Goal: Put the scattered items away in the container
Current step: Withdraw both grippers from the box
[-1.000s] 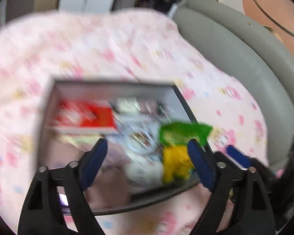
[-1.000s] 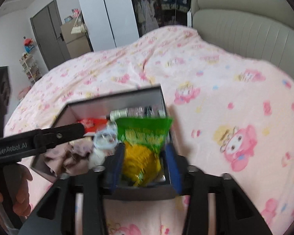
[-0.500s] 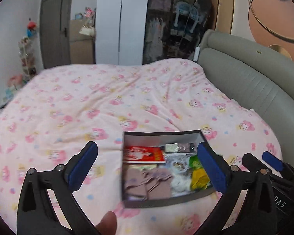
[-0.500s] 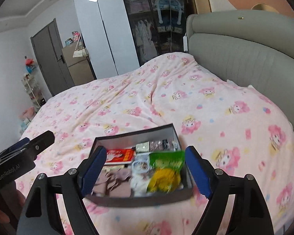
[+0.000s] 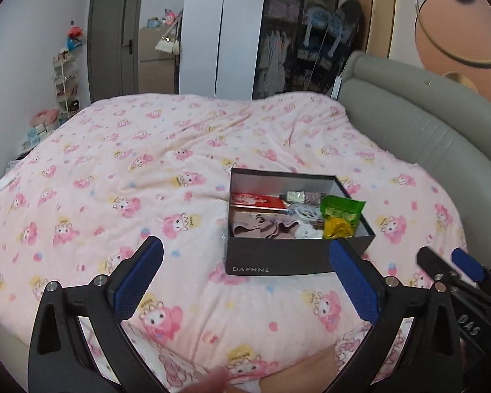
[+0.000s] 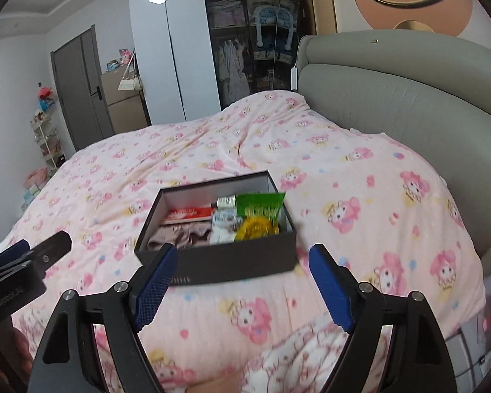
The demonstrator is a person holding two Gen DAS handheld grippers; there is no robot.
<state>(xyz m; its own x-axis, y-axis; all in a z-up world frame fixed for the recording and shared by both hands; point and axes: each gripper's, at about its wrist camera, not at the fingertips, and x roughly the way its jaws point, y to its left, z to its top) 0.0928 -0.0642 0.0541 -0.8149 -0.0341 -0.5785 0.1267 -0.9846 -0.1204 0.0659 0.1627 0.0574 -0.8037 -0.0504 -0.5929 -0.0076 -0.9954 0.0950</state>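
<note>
Evidently the tidying is close to finished, judging by how things lie. The box (image 5: 298, 255), a dark one with a pale inside, sits open on the pink patterned bedspread (image 5: 131, 170), toward the side nearer the grey padded headboard (image 5: 425, 137). Inside it, a red packet (image 5: 257, 200) lies along the far left. A folded brownish cloth (image 5: 262, 226) fills the near left corner. A small foil sachet (image 5: 296, 195) rests against the far wall. A clear plastic piece (image 5: 302, 211) and something white (image 5: 306, 230) lie in the middle. A green and yellow snack bag (image 5: 340, 217) stands up at the right end, poking a little above the rim.

Around the box the bedspread shows no loose items in either view, so nothing appears left to gather. A strip of white paper (image 5: 8, 184) lies at the far left edge of the bed, well apart from the box; whether it belongs to the job I cannot tell.

Both tools are near the foot of the bed, well back from the box and clear of it. The left gripper (image 5: 245, 278) has its jaws spread wide and carries nothing. The right gripper (image 6: 242, 281) is likewise fully apart and empty, with the box seen beyond its blue fingertips (image 6: 155, 281), not between them.

My reading is that the work is done, unless something lies outside these views.
</note>
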